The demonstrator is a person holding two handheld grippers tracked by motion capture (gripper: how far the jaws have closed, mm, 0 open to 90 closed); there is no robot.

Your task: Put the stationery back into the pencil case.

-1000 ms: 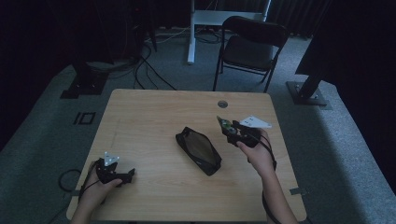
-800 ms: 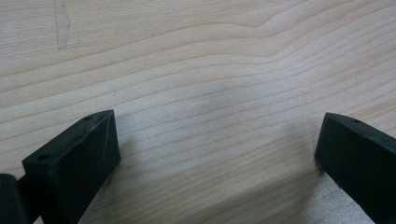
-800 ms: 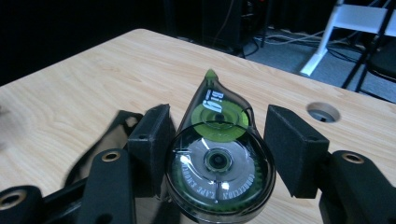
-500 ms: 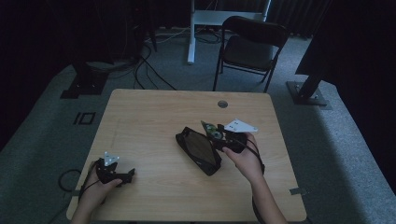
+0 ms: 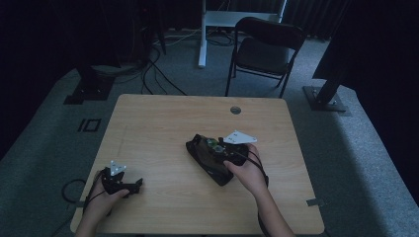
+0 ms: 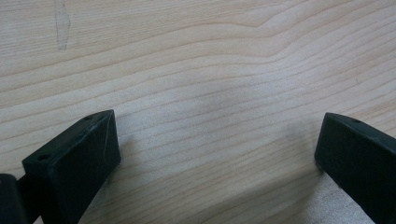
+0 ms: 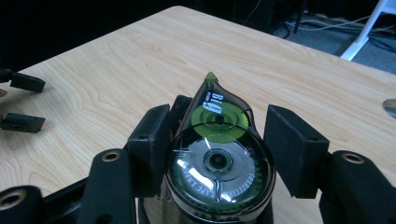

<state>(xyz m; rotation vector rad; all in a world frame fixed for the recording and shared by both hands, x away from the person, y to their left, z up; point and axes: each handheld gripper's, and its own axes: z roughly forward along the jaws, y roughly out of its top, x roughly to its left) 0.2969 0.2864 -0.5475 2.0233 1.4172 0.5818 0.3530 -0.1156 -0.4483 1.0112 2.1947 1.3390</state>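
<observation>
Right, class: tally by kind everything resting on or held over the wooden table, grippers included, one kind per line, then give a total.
Handheld grippers: 2, the left gripper open with nothing between its jaws, and the right gripper closed on the tape dispenser
Correction tape dispenser: 1
Black pouch: 1
Total: 4

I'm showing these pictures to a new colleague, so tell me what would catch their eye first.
First, the clear teardrop-shaped correction tape dispenser with green and silver reels, held between the pads of the right gripper above the black oblong fabric pouch in the middle of the light wooden table. Next, the left gripper at the table's near left corner, open over bare wood. Behind the table stands a dark folding chair.
</observation>
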